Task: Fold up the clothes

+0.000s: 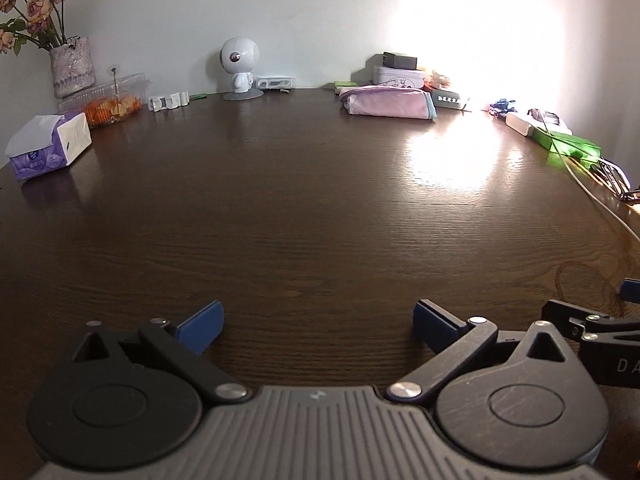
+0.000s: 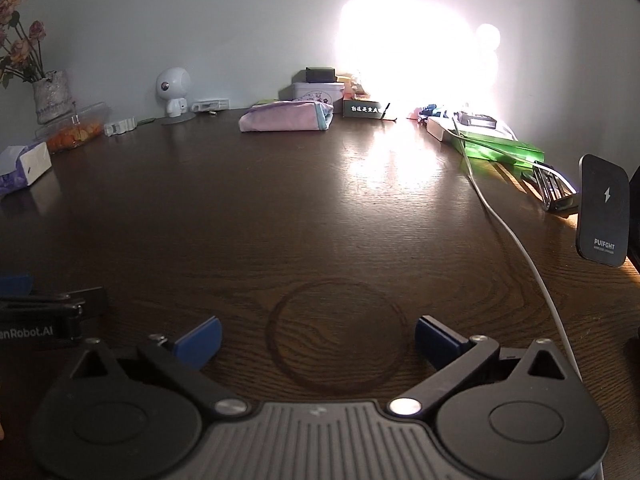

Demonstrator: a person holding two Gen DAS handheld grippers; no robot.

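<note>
A folded pink garment [image 1: 387, 105] with a pale blue edge lies at the far side of the dark wooden table [image 1: 304, 208], also seen in the right wrist view as the pink garment [image 2: 285, 119]. My left gripper [image 1: 318, 326] stands open low over the near table, nothing between its blue pads [image 1: 202, 326]. My right gripper [image 2: 318, 338] is open too, its blue pads [image 2: 200, 340] wide apart over a ring mark in the wood. Each gripper shows at the other view's edge: the right gripper [image 1: 600, 332], the left gripper [image 2: 44, 316].
Along the back wall stand a vase of dried roses [image 1: 72, 66], a tissue pack [image 1: 50, 146], a plastic food box [image 1: 112, 100], a white robot figure [image 1: 240, 68] and tins [image 1: 398, 74]. At the right are green items [image 2: 500, 148], a white cable [image 2: 520, 248] and a wireless charger [image 2: 604, 210]. Strong glare falls from the back right.
</note>
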